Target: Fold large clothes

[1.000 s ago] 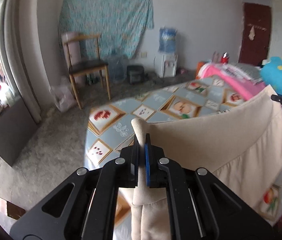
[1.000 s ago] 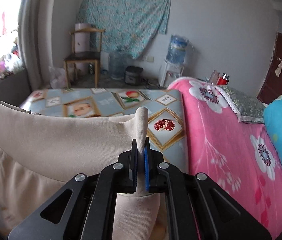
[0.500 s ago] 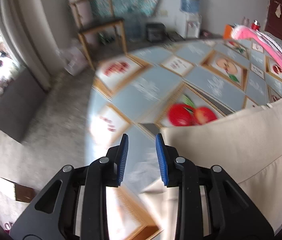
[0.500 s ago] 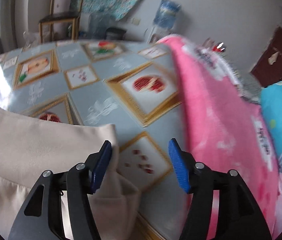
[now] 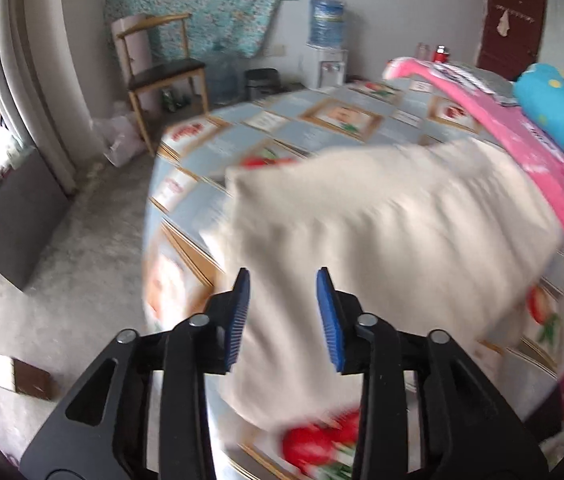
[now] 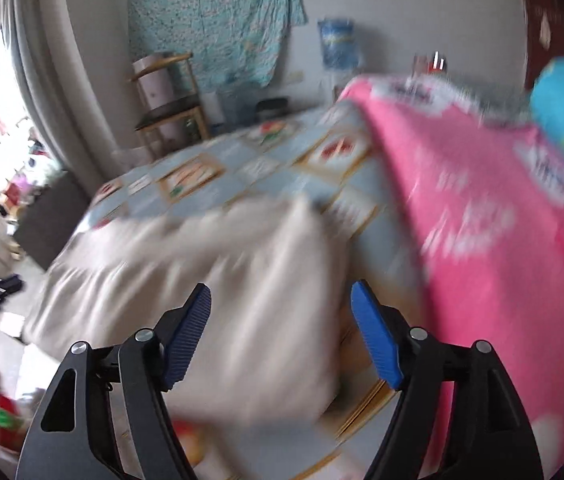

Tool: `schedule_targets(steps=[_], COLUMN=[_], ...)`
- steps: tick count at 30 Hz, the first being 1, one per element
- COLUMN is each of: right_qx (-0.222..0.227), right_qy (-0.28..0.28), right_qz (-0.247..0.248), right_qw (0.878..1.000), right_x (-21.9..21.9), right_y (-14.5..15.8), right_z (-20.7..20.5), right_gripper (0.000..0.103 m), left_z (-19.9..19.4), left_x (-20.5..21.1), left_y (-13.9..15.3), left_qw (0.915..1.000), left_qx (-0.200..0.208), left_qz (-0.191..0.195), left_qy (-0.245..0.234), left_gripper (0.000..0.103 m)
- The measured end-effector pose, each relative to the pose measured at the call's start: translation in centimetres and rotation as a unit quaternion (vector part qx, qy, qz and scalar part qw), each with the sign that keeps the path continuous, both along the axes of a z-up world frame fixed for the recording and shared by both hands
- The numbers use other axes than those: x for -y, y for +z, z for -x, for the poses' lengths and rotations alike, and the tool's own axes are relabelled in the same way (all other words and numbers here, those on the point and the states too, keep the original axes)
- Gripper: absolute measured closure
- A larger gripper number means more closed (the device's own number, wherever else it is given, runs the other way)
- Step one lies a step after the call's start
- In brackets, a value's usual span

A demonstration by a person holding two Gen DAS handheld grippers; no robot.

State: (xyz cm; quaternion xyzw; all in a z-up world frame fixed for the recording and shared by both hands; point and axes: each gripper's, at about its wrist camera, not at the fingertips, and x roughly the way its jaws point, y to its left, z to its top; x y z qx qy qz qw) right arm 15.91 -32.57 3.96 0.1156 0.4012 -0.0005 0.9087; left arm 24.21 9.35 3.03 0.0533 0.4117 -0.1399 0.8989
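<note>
Lying folded on the patterned bed sheet [image 5: 322, 136], beige garment [image 5: 382, 220], released.

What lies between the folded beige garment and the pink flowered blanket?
In the right wrist view, only a bare strip of blue fruit-patterned bed cover separates the beige garment from the pink blanket.

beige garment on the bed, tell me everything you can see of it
The beige garment is a large, soft piece of plain cream cloth, blurred in both views. It lies folded over on itself in a rough rectangle on the fruit-patterned bedsheet, near the bed's edge, with faint lengthwise creases. A pink blanket lies beside it. The left gripper and right gripper have just been opening; their blue pads stand apart above the cloth, pressing nothing.
</note>
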Motion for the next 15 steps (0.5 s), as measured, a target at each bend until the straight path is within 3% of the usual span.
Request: schedule_targets(steps=[5,9,15], right_qx=[-0.022,-0.017,0.015], right_qy=[-0.011,-0.002,0.019], right_qz=[-0.026,0.007,0.065], right_qw=[0.999,1.000,0.998], right_x=[-3.9,-7.3,-12.5], right_y=[-3.4,-3.5,-1.6], right_z=[5.1,7.7,11.1], right_gripper=[0.029,0.020,0.013], left_z=[5.8,9.6,13.8], left_x=[2.3,4.3,5.7], left_y=[-0.9,-1.2,1.2], left_qw=[0.9985,0.9957,0.9952], left_qx=[-0.002,-0.014,0.039], left_qz=[0.054,0.091,0.072], left_qy=[0.010,0.011,0.053], left_gripper=[0.040,0.025,0.012])
